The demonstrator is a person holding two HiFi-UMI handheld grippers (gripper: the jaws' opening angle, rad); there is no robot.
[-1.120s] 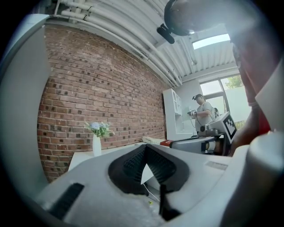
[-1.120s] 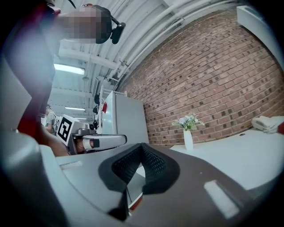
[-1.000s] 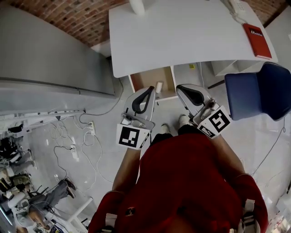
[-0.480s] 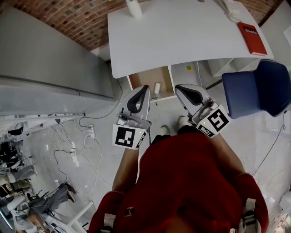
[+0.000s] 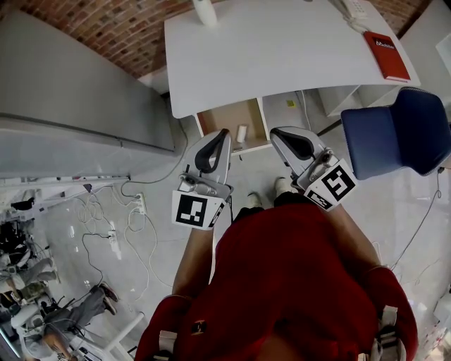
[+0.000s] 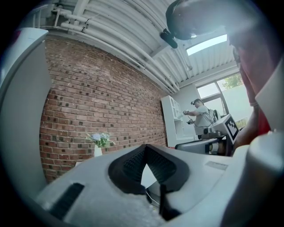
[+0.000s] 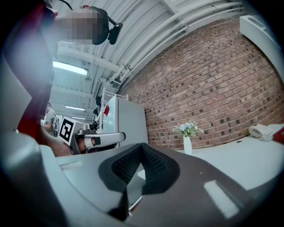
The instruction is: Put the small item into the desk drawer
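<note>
The white desk [image 5: 282, 49] is seen from above, with its drawer [image 5: 224, 121] pulled out below the front edge. A small white item [image 5: 242, 134] lies in the drawer's brown inside, near its right side. My left gripper [image 5: 220, 134] hovers just in front of the drawer, shut and empty. My right gripper [image 5: 277, 134] is held beside it to the right, also shut with nothing in it. In the left gripper view the left gripper [image 6: 145, 148] shows its jaws meeting at the tips. The right gripper [image 7: 141, 146] shows the same in its own view.
A blue chair [image 5: 394, 134] stands right of the desk. A red book [image 5: 386, 55] and a white vase [image 5: 206, 10] are on the desktop. Cables and a power strip [image 5: 134, 211] lie on the floor at left, beside a grey partition [image 5: 70, 106].
Both grippers have drifted slightly up and left in the view, closer to the drawer front. Their jaws stay shut.
</note>
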